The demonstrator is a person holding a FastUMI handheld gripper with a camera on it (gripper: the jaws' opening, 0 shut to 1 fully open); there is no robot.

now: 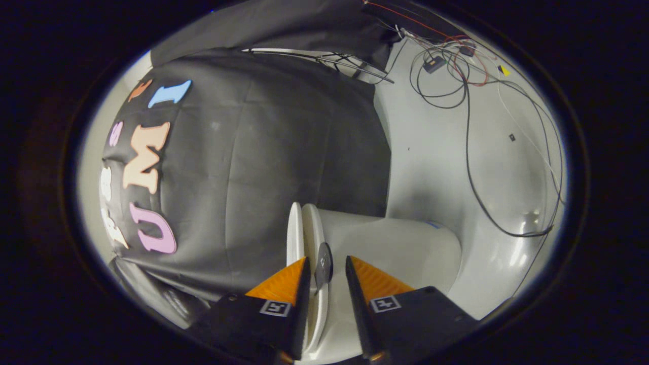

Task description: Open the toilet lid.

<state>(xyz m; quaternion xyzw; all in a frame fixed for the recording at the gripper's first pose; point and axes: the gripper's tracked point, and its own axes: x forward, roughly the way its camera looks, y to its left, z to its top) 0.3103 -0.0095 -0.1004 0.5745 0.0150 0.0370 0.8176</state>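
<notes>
The view is rolled on its side, so the white toilet (pixel 400 248) lies sideways just ahead of the fingers. Its thin lid (pixel 294 230) and the seat rim (pixel 313 228) under it show edge-on as two close white plates, with the bowl body to their right. A dark round disc (pixel 323 263) sits on the rim's edge. My gripper (pixel 327 266) is open, with the rim and disc between its fingers. The left finger (pixel 289 281) lies over the lid's edge. The right finger (pixel 372 281) stands a small gap off the disc, on the bowl side.
The booth's black cloth wall (pixel 263 152) hangs behind the toilet. A white wall panel (pixel 456 167) to the right carries loose black and red cables (pixel 469 152) and small devices near its top.
</notes>
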